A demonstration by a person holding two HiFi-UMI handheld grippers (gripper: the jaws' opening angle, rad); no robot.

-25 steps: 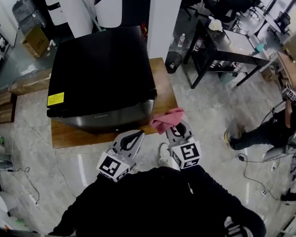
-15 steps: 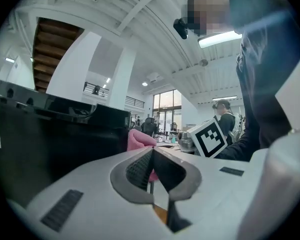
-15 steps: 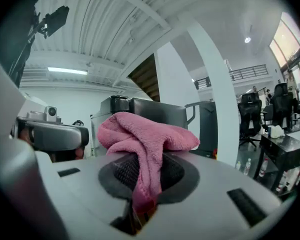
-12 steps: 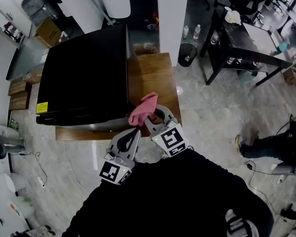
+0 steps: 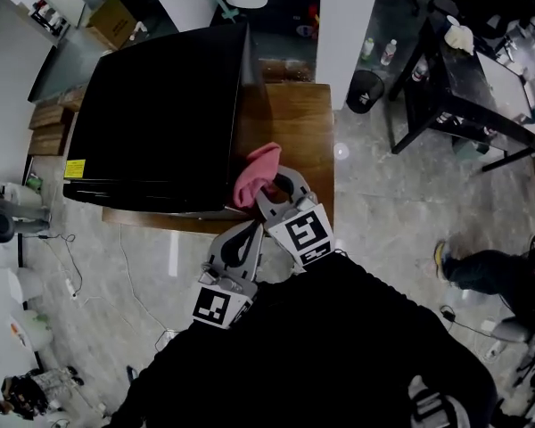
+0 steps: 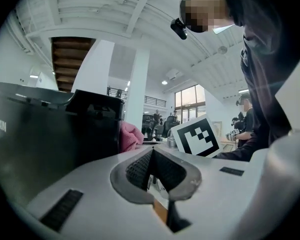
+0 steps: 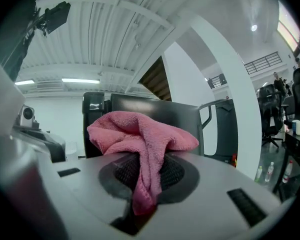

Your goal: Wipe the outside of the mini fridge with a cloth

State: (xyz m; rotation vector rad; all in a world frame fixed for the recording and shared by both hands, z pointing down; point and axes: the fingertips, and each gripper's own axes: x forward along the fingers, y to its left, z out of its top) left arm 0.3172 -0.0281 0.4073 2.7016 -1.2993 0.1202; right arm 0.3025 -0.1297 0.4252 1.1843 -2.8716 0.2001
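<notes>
A person in dark sleeves is standing over a black mini fridge (image 5: 152, 123) that is sitting on a low wooden table (image 5: 294, 141). In the head view the fridge's top is facing the camera, and what it is holding inside cannot be seen.

The right gripper (image 5: 266, 185) is clamping a pink cloth (image 5: 254, 174) between its closed jaws. The cloth is bunching up above the pads and hanging down between them in the right gripper view (image 7: 140, 134). It is hovering at the fridge's near right corner, over the table's bare strip. Whether it is touching the dark side panel (image 7: 155, 114) cannot be told.

The left gripper (image 5: 250, 230) is waiting just beside and below the right one, off the table's near edge. In its own view its jaws (image 6: 151, 154) are pressing together at the tips and gripping nothing. The fridge's wall (image 6: 40, 144) is looming at the left of that view, with the cloth (image 6: 130, 136) peeking out beyond it.

Beyond the table, a black waste bin (image 5: 366, 89) is standing on the floor beside a white pillar, its contents too dark to make out. A cardboard box (image 5: 114, 20) is sitting behind the fridge.
</notes>
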